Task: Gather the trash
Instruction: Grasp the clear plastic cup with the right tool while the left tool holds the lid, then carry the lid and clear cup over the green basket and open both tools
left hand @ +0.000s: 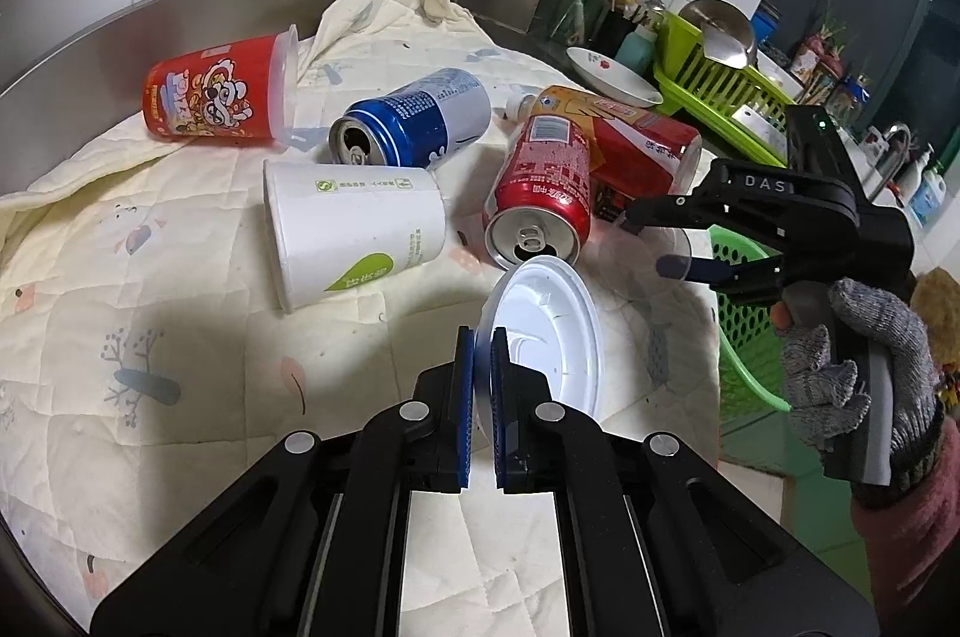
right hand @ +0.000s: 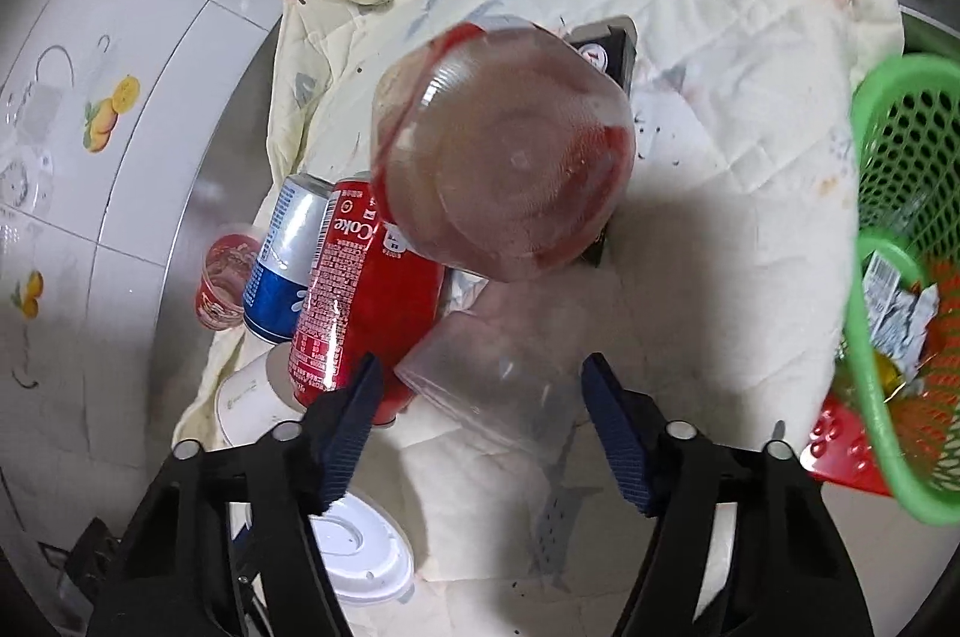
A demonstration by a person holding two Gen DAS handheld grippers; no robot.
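My left gripper is shut on the rim of a white plastic lid, held on edge above the quilted cloth. Beyond it lie a white paper cup, a blue can, a red Coke can, a red snack cup and a red-yellow carton. My right gripper is open, its fingers on either side of a clear plastic cup that lies on its side, base toward the camera. The right gripper also shows in the left wrist view. The lid shows in the right wrist view.
A green mesh basket holding wrappers stands at the right edge of the cloth. A white plate, a green dish rack and knives stand behind. The tiled wall with pipes is on the left.
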